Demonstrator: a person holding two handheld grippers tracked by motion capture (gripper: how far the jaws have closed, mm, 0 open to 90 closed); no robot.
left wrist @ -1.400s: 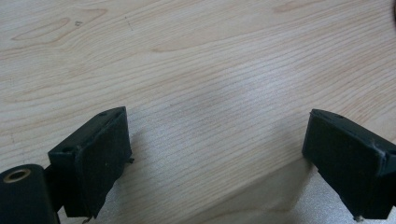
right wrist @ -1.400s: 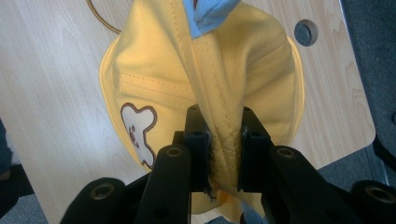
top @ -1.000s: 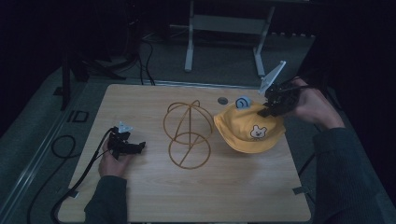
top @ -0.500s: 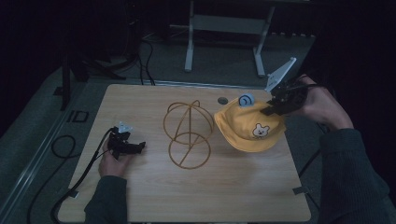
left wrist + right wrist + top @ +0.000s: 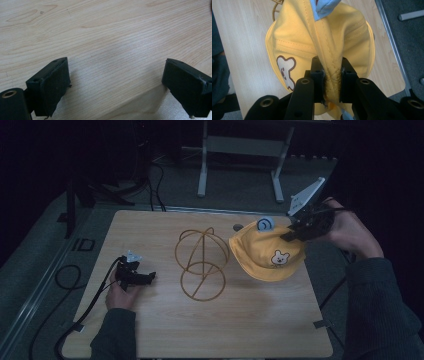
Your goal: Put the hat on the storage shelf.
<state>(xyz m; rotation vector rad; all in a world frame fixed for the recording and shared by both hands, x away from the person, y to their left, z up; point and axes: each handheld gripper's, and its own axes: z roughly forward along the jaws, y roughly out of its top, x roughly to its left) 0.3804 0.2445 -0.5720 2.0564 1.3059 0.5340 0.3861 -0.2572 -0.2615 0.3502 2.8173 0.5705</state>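
Observation:
A yellow hat (image 5: 265,252) with a white bear patch and a light blue tab hangs at the table's right side, lifted by its crown. My right gripper (image 5: 295,233) is shut on a pinched fold of the yellow hat (image 5: 322,50), and my right gripper (image 5: 332,85) squeezes the fabric between both pads. A gold wire stand (image 5: 201,264) made of rings sits at mid-table, just left of the hat. My left gripper (image 5: 146,277) rests on the wood at the left, held by a hand. My left gripper (image 5: 117,82) is open, with bare wood between its jaws.
The wooden table (image 5: 165,330) has bare room in front and at the far left. A small dark round thing (image 5: 238,227) lies near the far edge behind the hat. A cable (image 5: 80,310) trails off the table's left edge. A metal frame (image 5: 240,145) stands on the floor beyond.
The right hand has carried the hat a little up and to the right, so the hat sits higher off the table. The left hand has stayed still.

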